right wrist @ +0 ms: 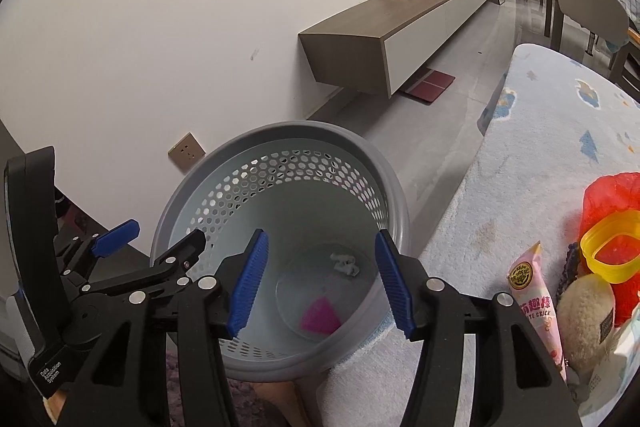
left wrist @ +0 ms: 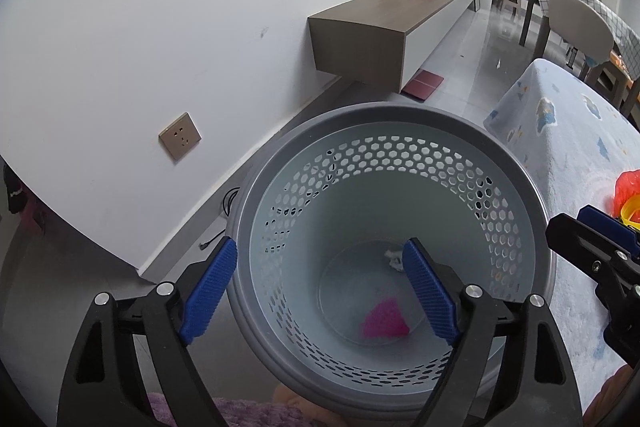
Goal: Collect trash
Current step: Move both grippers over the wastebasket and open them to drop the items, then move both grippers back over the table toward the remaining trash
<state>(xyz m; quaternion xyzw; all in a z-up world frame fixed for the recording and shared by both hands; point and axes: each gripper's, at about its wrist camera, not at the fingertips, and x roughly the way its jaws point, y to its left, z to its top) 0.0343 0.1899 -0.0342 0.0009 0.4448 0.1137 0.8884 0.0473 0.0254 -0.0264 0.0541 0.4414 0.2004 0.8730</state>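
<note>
The grey perforated wastebasket (left wrist: 392, 155) serves as landmark; it stands on the floor between the white wall and a surface covered with a pale blue patterned cloth (left wrist: 568, 131). Left of the wastebasket the wall carries one socket plate (left wrist: 180, 135), and a thin cable lies on the floor at the skirting. Open floor runs beyond the wastebasket's far rim toward a floating wooden shelf (left wrist: 360, 27); one dark red flat item (left wrist: 424, 85) lies beneath that shelf.

The left gripper (left wrist: 320, 291) hangs over the wastebasket's near-left rim, its two blue pads spread wide and nothing between them; one pad is outside the rim, the other above the interior. The right gripper (right wrist: 320, 283) hangs over the wastebasket's mouth too, its pads parted with nothing clamped.

Two pieces of trash lie on the wastebasket's bottom: one pink triangular scrap (right wrist: 320, 317) and one crumpled white scrap (right wrist: 345, 263).

Right of the wastebasket, on the cloth, sit one pink snack wrapper (right wrist: 534, 303), one red plastic bag (right wrist: 612, 199), one yellow ring-shaped piece (right wrist: 610, 251) and one pale round fuzzy thing (right wrist: 586, 311). The frame edge cuts this cluster off, so further items there are hard to make out.
</note>
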